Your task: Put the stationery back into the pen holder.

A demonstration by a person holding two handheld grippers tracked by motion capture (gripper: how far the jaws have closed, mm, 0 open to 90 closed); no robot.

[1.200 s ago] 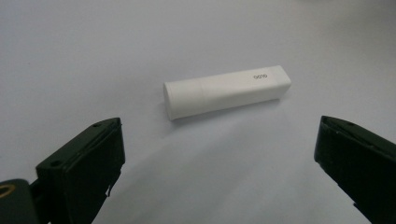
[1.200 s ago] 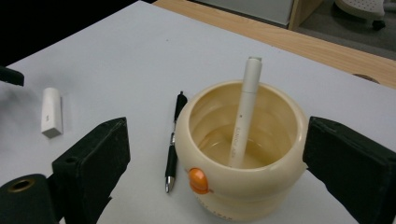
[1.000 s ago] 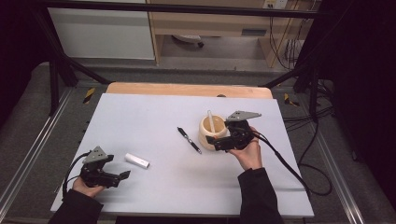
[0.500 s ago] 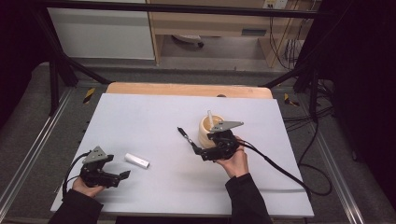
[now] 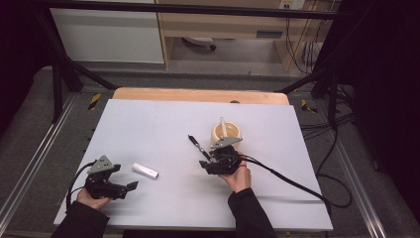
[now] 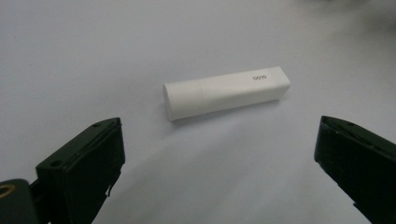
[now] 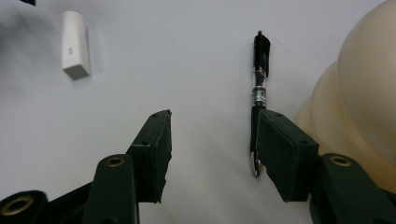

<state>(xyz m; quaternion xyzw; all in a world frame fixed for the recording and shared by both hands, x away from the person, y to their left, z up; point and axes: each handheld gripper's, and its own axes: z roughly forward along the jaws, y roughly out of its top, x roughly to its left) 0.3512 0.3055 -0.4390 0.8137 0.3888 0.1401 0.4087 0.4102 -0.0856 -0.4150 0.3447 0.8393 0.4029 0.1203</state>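
A black pen (image 5: pixel 198 147) lies on the white table top (image 5: pixel 148 124), just left of a cream cup (image 5: pixel 227 133) that holds a white stick (image 5: pixel 223 126). My right gripper (image 5: pixel 207 166) is low over the pen's near end. In the right gripper view its jaws (image 7: pixel 212 130) have just been closing. The pen (image 7: pixel 259 70) lies along the inner face of the right-hand jaw, with a wide gap to the other jaw. A white tube (image 5: pixel 145 171) lies at the front left. My left gripper (image 5: pixel 130 186) points at it; its jaws (image 6: pixel 219 158) are open wide, short of the tube (image 6: pixel 226 92).
The cup (image 7: pixel 364 88) bulks close on the right of the right gripper's jaws. A black cable (image 5: pixel 297 181) trails from that gripper across the table's right side. A wooden strip (image 5: pixel 198 94) edges the far side. The tube (image 7: pixel 74 44) lies well left of the pen.
My right hand came away from the cup, moving left, nearer and down onto the pen, and its jaws narrowed. The left hand and the white tube kept still.
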